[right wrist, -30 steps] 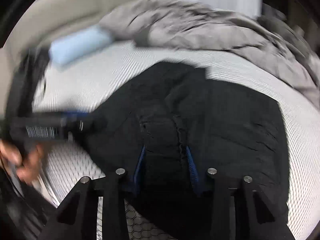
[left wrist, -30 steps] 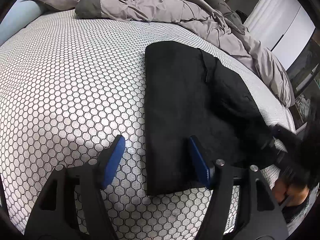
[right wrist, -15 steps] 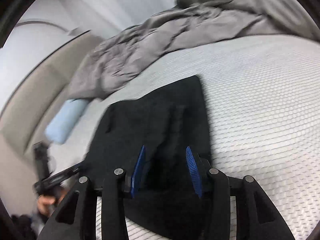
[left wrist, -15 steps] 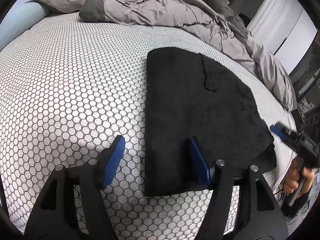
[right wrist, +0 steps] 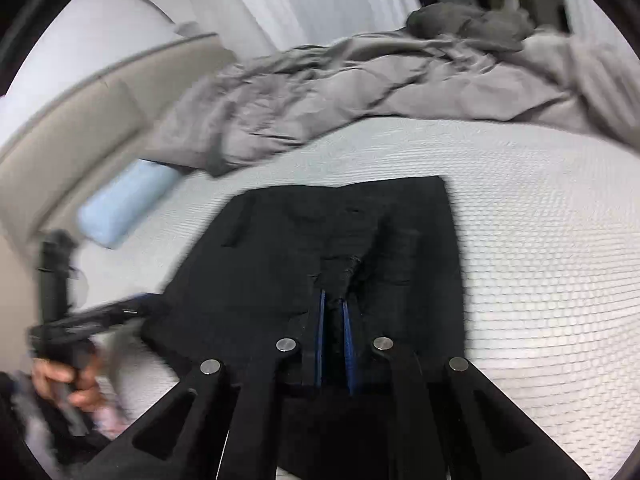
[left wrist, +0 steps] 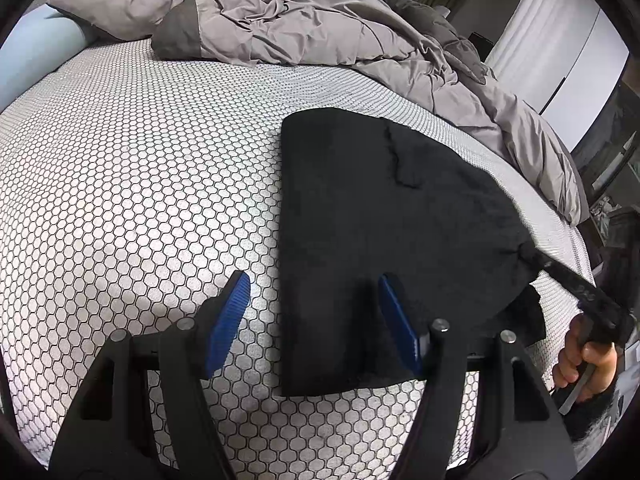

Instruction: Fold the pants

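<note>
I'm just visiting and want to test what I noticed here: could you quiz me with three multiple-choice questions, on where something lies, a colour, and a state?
1. Where do the pants lie?
A. on the mattress
B. on the floor
C. on a chair

2. What colour are the pads of the left gripper?
A. red
B. blue
C. yellow

3. How do the jaws of the right gripper stand?
A. wide apart, nothing between
B. out of sight
C. shut on the pants

Answers: 1 A, the black cloth lies flat on the honeycomb cover; 2 B, both pads show blue; 3 C, black fabric bunches between the closed pads.
</note>
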`<state>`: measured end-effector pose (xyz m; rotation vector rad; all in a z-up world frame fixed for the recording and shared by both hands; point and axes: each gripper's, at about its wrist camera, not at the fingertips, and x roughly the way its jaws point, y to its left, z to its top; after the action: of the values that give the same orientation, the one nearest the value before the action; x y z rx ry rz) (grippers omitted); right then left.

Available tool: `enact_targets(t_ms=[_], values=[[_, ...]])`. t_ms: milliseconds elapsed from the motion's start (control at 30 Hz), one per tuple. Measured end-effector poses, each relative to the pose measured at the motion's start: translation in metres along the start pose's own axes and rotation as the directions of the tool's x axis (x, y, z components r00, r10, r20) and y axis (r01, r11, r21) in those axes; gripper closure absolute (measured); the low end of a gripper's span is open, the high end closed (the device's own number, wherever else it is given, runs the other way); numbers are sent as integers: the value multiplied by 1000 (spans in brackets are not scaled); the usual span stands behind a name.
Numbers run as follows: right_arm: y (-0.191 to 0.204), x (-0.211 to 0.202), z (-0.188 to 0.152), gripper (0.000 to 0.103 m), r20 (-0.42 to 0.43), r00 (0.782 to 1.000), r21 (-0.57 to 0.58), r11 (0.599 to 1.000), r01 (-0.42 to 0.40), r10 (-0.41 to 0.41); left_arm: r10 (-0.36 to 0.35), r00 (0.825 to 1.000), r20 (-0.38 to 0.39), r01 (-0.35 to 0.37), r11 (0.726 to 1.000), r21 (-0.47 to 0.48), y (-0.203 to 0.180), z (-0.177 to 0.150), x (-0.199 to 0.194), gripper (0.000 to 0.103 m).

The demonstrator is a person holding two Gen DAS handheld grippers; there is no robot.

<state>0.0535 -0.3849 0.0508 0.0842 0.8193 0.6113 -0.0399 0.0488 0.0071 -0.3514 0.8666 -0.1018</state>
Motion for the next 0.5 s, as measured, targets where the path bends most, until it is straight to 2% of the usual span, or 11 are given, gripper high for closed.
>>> enact_targets(t_ms=[33, 100, 167, 200, 267, 400, 500], values=[[-5, 10, -3, 94, -39, 998, 10, 999, 44, -44, 2, 1000, -5, -2, 1000, -2, 1, 0, 1, 40], [-17, 26, -9, 84, -120, 992, 49, 998, 49, -43, 7, 1000, -15, -7, 1000, -10, 3, -1, 3, 40], [-26, 23, -9, 77, -123, 992, 107, 994, -2, 15, 5, 1000, -15, -5, 1000, -13, 4, -2, 3, 40], [-32, 18, -7, 67, -122, 991, 141, 989, -44, 61, 4, 1000, -12, -4, 1000, -12, 4, -2, 2, 40], [-42, 9, -6, 56, -106, 987, 192, 977, -97, 118, 4, 1000, -7, -4, 1000, -6, 5, -1, 0, 40], [-66, 20, -8, 56, -144, 965, 283, 944, -171, 218, 4, 1000, -10, -4, 1000, -5, 5, -2, 0, 40], [-74, 42, -5, 50, -153, 933, 343, 903, -258, 325, 4, 1000, -15, -4, 1000, -3, 5, -1, 2, 40]])
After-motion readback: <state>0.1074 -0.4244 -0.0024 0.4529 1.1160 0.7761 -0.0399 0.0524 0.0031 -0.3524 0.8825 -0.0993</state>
